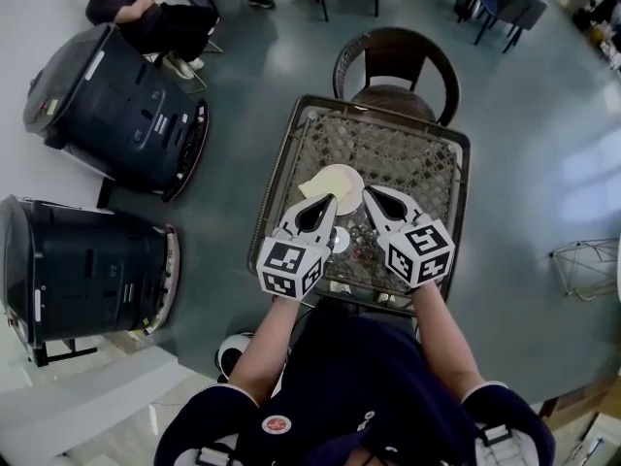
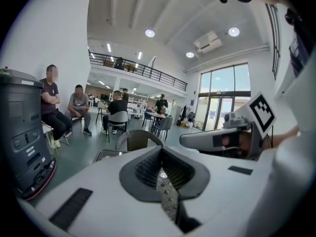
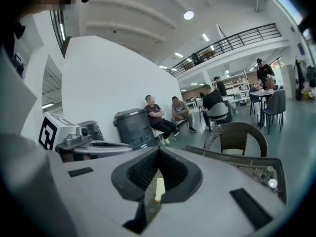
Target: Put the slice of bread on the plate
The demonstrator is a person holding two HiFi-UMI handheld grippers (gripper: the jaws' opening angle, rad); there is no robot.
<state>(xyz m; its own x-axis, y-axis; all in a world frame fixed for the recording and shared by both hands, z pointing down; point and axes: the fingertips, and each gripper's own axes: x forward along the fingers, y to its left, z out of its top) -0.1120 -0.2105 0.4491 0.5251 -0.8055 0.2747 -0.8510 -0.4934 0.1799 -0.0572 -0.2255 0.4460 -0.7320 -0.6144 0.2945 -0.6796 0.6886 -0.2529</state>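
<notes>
On the wicker-and-glass table [image 1: 427, 163] stands a round pale plate [image 1: 347, 178]. A pale yellow slice of bread [image 1: 313, 186] lies on the plate's left side and sticks out past its rim. My left gripper [image 1: 328, 202] hangs just on the near side of the bread, shut, with nothing between its fingers; the left gripper view [image 2: 160, 154] shows its pads pressed together. My right gripper [image 1: 370, 194] hovers beside it at the plate's near right edge, also shut and empty [image 3: 158, 152]. Both are held up off the table.
A wicker chair [image 1: 396, 66] stands at the table's far side. Two dark round machines [image 1: 116, 105] [image 1: 82, 270] stand on the floor to the left, with people seated beyond. Small shiny items [image 1: 340, 241] lie on the glass near me. A wire rack [image 1: 587, 260] is at the right.
</notes>
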